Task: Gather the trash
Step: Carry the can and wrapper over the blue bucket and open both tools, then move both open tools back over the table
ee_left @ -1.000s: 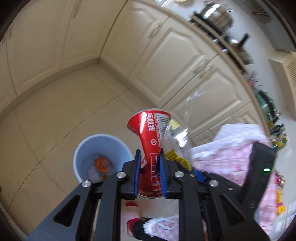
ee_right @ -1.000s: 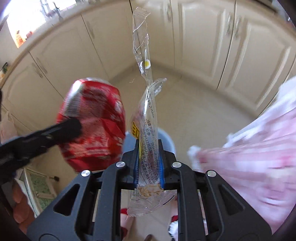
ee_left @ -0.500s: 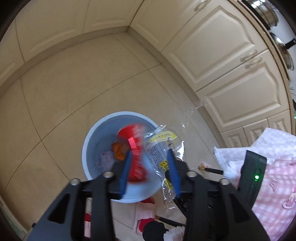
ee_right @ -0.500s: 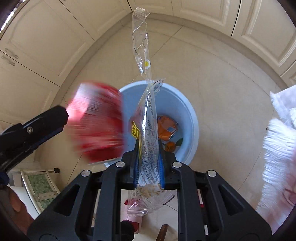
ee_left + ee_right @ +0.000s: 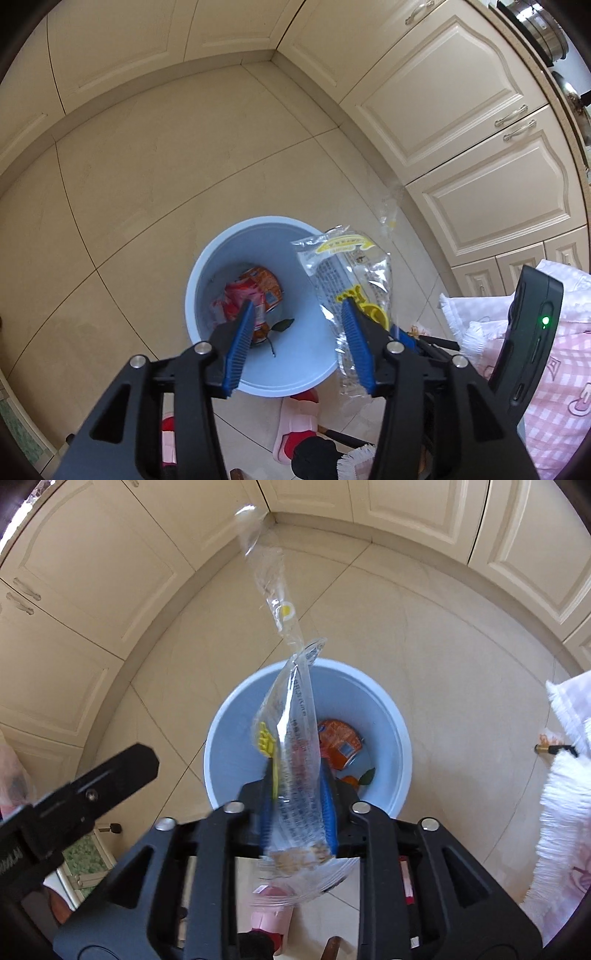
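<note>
Both grippers hang over a pale blue bin (image 5: 207, 266) on the tiled kitchen floor (image 5: 147, 177), close to the cream cabinets (image 5: 461, 122). The left gripper (image 5: 297, 334) stands with its blue pads well apart and nothing between them, its jaws having just been opening; below it, at the bottom of the bin, lies a crumpled red packet (image 5: 240, 299) beside an orange wrapper (image 5: 264, 282). The right gripper (image 5: 297, 805) has also just been parting, and a clear plastic bag (image 5: 295, 738) sits between its pads, long axis running straight ahead along the fingers, its thin twisted tail pointing away toward the corner of the cabinets. Whether the pads still pinch the bag cannot be told, as its film blurs their inner faces. The bag's lower end, holding crumbs, is smeared by motion. Pink checked fabric (image 5: 554, 387) is cut off at the frame's edge
</note>
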